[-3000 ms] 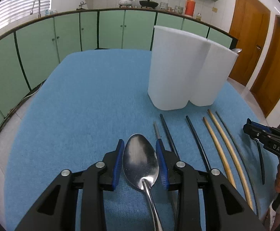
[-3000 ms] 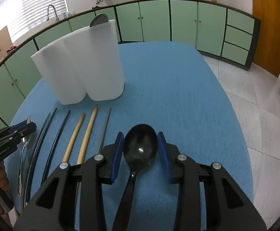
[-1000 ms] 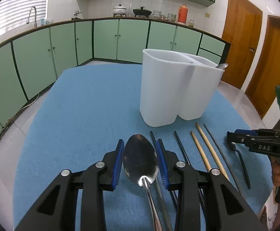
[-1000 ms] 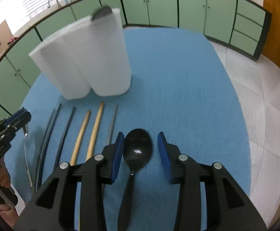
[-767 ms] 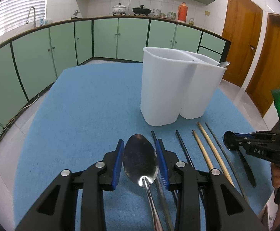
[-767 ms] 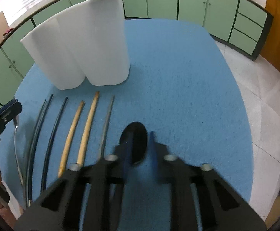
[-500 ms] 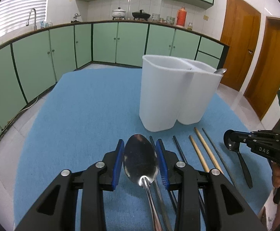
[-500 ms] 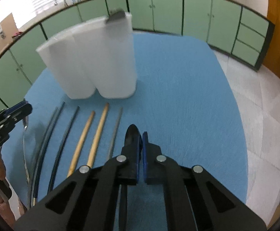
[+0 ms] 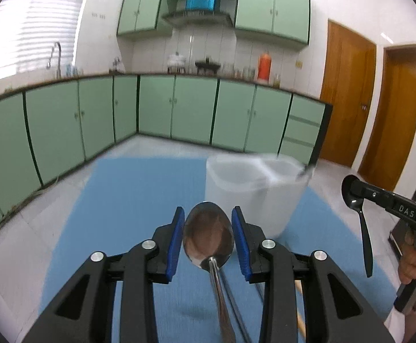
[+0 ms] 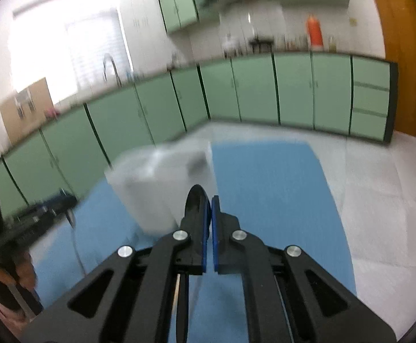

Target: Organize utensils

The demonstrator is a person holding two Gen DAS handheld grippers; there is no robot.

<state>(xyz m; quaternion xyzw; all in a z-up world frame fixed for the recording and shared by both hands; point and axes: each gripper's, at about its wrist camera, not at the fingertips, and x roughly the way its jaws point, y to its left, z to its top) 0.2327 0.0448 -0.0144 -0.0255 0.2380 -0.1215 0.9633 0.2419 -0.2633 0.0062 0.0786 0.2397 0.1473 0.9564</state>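
A shiny metal spoon (image 9: 209, 235) sits bowl-forward and face-up, its slim handle running back toward the camera, lifted above the blue cloth-covered table (image 9: 128, 200). A glossy black plastic spoon (image 9: 359, 220) hangs with its bowl uppermost and its handle pointing down, clear of the table. Beyond them stands an upright white translucent plastic two-compartment utensil holder (image 9: 245, 197), with a utensil tip showing at its right rim. The ends of chopsticks lying on the cloth are barely visible.

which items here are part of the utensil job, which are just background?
Job:
- metal spoon, in left gripper
- black spoon, clamped edge-on in right gripper
- white holder, two compartments, one utensil already inside
- chopstick on blue mat

Background:
- green cabinets
- orange flask
- tap
- wooden doors
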